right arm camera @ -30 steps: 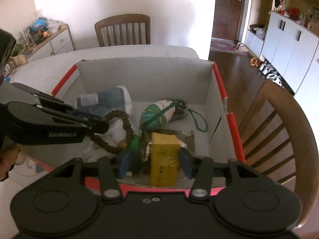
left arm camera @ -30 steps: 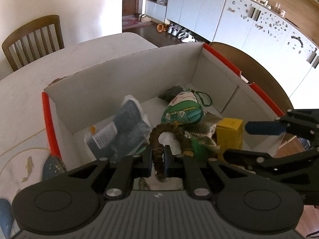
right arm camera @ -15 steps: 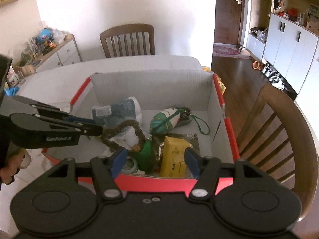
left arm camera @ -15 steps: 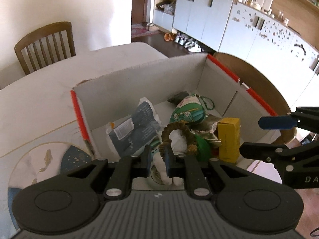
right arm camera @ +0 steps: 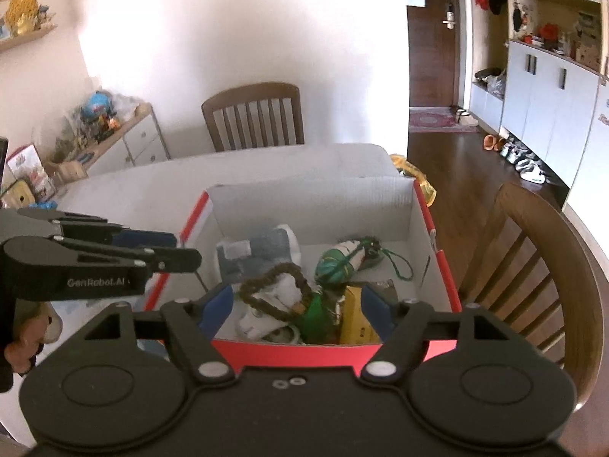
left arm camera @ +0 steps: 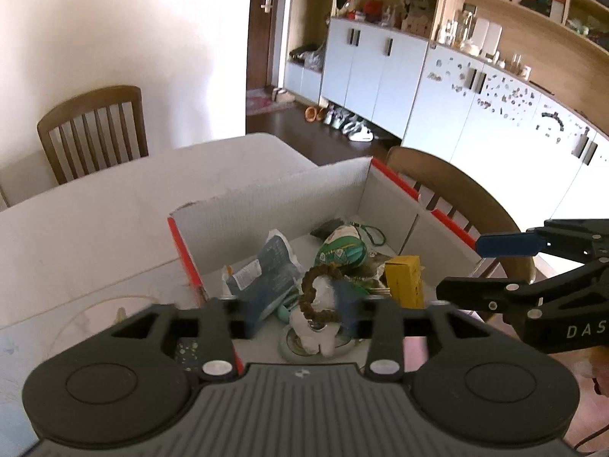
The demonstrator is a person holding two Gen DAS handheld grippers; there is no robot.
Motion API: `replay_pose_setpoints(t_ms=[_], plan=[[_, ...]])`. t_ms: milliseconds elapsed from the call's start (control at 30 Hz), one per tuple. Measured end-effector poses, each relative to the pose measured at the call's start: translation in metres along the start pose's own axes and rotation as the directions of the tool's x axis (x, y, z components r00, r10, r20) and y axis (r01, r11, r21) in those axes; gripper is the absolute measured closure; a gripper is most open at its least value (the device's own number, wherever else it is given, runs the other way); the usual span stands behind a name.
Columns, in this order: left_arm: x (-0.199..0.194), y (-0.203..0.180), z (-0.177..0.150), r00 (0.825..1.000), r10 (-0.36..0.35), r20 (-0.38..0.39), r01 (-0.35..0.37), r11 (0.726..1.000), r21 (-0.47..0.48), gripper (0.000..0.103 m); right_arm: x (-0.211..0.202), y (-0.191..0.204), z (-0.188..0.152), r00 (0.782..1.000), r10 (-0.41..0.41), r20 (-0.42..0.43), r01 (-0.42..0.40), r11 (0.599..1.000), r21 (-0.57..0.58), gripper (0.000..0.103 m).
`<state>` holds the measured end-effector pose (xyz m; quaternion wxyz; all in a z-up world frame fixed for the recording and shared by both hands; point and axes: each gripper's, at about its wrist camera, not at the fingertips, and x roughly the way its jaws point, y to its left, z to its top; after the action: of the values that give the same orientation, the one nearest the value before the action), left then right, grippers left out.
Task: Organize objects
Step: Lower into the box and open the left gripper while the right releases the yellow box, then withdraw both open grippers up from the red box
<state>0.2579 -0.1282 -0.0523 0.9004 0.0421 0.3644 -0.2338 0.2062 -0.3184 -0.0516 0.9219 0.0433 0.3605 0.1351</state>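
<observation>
A red-edged cardboard box (right arm camera: 422, 205) sits on the white table (left arm camera: 95, 205). In it lie a brown bead loop (right arm camera: 274, 285), a yellow carton (right arm camera: 352, 316), a green patterned pouch (right arm camera: 335, 262), a blue-grey packet (right arm camera: 259, 251) and a white item (left arm camera: 316, 333). The bead loop (left arm camera: 316, 293) rests on the pile. My left gripper (left arm camera: 293, 316) is open and empty above the box's near edge. My right gripper (right arm camera: 297, 304) is open and empty, raised above the box's front wall.
Wooden chairs stand behind the table (right arm camera: 253, 118) and at the box's right (right arm camera: 540, 266). A sideboard with toys (right arm camera: 114, 137) is at far left. White cupboards (left arm camera: 380, 76) line the far wall. A patterned placemat (left arm camera: 95, 316) lies left of the box.
My left gripper opened and let go of the bead loop, which now lies in the box. Both grippers rose and drew back from the box. The right gripper stayed open.
</observation>
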Motion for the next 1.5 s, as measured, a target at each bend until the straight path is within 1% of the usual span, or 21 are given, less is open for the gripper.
replay_pose_setpoints(t_ms=[33,100,200,233,300,367,433,467,533,633,667,700,733,900,1033,1167,1500], plan=[[-0.005,0.002,-0.001,1.000,-0.005,0.013,0.005,1.000,-0.002,0.044,-0.002,0.003,-0.001,1.000,0.005,0.004,-0.005,1.000,0.007,0.028],[-0.013,0.006,-0.002,1.000,-0.007,0.028,0.007,1.000,-0.003,0.043,-0.006,0.009,-0.001,1.000,-0.001,0.020,0.001,1.000,0.013,0.026],[-0.025,0.011,-0.003,0.999,-0.007,0.047,0.007,1.000,-0.001,0.042,-0.015,0.016,-0.004,0.999,-0.002,0.042,0.000,0.999,0.033,0.025],[-0.028,0.013,-0.003,0.999,-0.011,0.053,0.011,1.000,0.001,0.040,-0.017,0.018,-0.005,0.999,-0.005,0.050,0.003,0.999,0.039,0.022],[-0.036,0.016,-0.004,0.998,-0.015,0.069,0.014,1.000,0.005,0.031,-0.022,0.023,-0.007,0.997,-0.009,0.071,0.005,0.999,0.051,0.019],[-0.045,0.017,-0.006,0.996,-0.014,0.085,0.013,1.000,0.015,0.028,-0.028,0.026,-0.010,0.996,-0.010,0.089,0.004,0.998,0.065,0.016],[-0.052,0.019,-0.009,0.996,-0.010,0.094,0.007,1.000,0.026,0.024,-0.034,0.031,-0.014,0.993,-0.007,0.115,-0.002,0.997,0.078,0.009],[-0.056,0.019,-0.011,0.995,-0.009,0.100,0.006,0.999,0.034,0.021,-0.036,0.034,-0.015,0.992,-0.012,0.126,0.001,0.997,0.082,0.008],[-0.062,0.021,-0.014,0.994,-0.012,0.106,0.007,0.999,0.046,0.020,-0.041,0.040,-0.018,0.989,-0.015,0.149,0.002,0.996,0.089,0.003],[-0.068,0.024,-0.018,0.994,-0.028,0.106,0.022,0.998,0.056,0.016,-0.047,0.048,-0.022,0.984,-0.017,0.176,0.000,0.995,0.099,0.001],[-0.069,0.025,-0.020,0.994,-0.029,0.108,0.023,0.998,0.055,0.011,-0.048,0.050,-0.023,0.983,-0.021,0.182,0.001,0.994,0.106,0.001],[-0.071,0.026,-0.022,0.994,-0.031,0.109,0.026,0.998,0.054,0.002,-0.049,0.052,-0.024,0.982,-0.020,0.187,-0.001,0.994,0.113,0.001],[-0.072,0.028,-0.024,0.993,-0.035,0.109,0.029,0.998,0.051,0.000,-0.050,0.054,-0.025,0.982,-0.025,0.188,0.002,0.993,0.119,0.001],[-0.080,0.035,-0.031,0.991,-0.042,0.125,0.038,0.999,0.033,0.000,-0.053,0.062,-0.031,0.981,-0.048,0.189,0.020,0.989,0.149,0.001],[-0.088,0.037,-0.034,0.988,-0.064,0.139,0.061,0.998,0.029,0.000,-0.054,0.069,-0.036,0.980,-0.064,0.189,0.033,0.987,0.160,0.001],[-0.094,0.040,-0.037,0.985,-0.091,0.148,0.091,0.996,0.004,0.000,-0.057,0.074,-0.039,0.979,-0.075,0.191,0.044,0.986,0.162,0.001],[-0.103,0.036,-0.045,0.983,-0.064,0.170,0.061,0.998,0.026,0.000,-0.058,0.081,-0.043,0.977,-0.094,0.192,0.059,0.982,0.181,0.001]])
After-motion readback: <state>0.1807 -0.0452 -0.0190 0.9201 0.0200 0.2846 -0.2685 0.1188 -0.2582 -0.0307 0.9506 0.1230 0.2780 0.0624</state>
